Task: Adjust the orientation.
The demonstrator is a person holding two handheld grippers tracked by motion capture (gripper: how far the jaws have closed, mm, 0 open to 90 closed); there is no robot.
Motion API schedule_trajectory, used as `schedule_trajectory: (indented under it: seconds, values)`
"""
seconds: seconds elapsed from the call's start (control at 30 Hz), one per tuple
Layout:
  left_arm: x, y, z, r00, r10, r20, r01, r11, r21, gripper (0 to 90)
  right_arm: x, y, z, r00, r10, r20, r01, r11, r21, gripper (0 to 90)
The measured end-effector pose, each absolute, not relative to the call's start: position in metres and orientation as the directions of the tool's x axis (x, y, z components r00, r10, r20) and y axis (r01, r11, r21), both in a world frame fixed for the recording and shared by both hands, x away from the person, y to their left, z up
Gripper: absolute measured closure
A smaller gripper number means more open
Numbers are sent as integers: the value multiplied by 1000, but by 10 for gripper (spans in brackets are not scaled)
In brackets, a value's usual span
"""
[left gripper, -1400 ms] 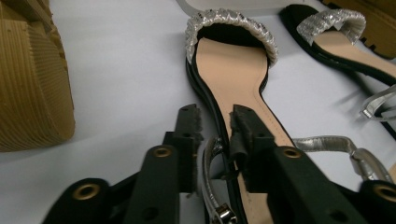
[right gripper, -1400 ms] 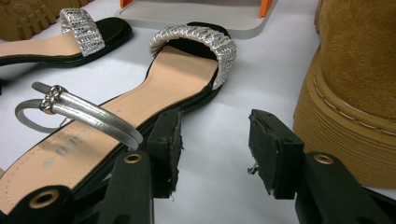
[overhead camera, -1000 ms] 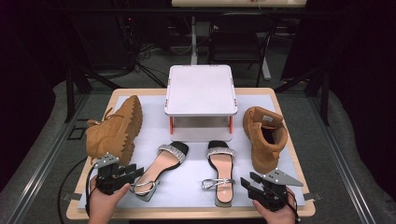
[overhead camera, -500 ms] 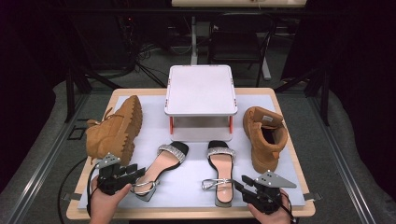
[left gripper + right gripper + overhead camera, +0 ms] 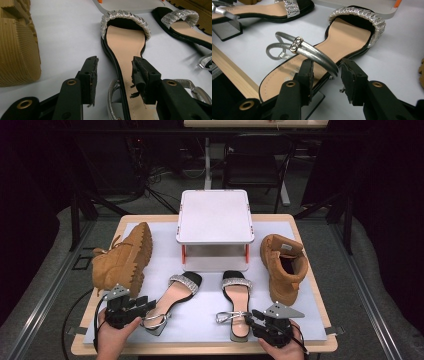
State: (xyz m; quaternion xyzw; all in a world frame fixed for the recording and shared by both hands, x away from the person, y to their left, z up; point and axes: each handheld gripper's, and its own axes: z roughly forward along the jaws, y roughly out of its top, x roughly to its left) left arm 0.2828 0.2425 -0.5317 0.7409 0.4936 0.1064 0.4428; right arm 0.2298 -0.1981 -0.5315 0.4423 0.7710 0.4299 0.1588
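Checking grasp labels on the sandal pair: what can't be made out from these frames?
- Left sandal: heel end, left gripper view, behind the left gripper and cut by the bottom edge.
- Right sandal: heel, right gripper view, behind the right gripper; pad contact unclear.
- Rack: lower shelf, high view, under its top.

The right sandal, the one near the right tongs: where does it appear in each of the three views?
High view: right sandal lies low, right of centre, before the right tongs.
Left gripper view: its toe band and sole sit at the top right corner.
Right gripper view: it crosses the centre, its silver strap between the open tongs.
Shared landmark: the white stand.
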Motion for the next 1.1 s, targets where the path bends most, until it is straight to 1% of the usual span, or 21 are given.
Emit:
schedule_trajectory:
  seconds: [0.17,0.27,0.6,1.1]
  values:
    - [283,243,-532,490,825,-281,639,-121,759,559,230,-198,-531,-549,831,94,529,258,808,784]
    - [283,243,-532,490,825,-282,640,-121,758,559,231,-199,-532,-541,837,79,528,265,807,835]
    - [283,243,-532,486,827,-282,638,-115,761,559,231,-203,-532,-550,832,76,522,271,809,856]
    - [284,243,-533,490,824,-285,642,-120,757,559,239,-222,-532,-495,863,103,542,214,813,859]
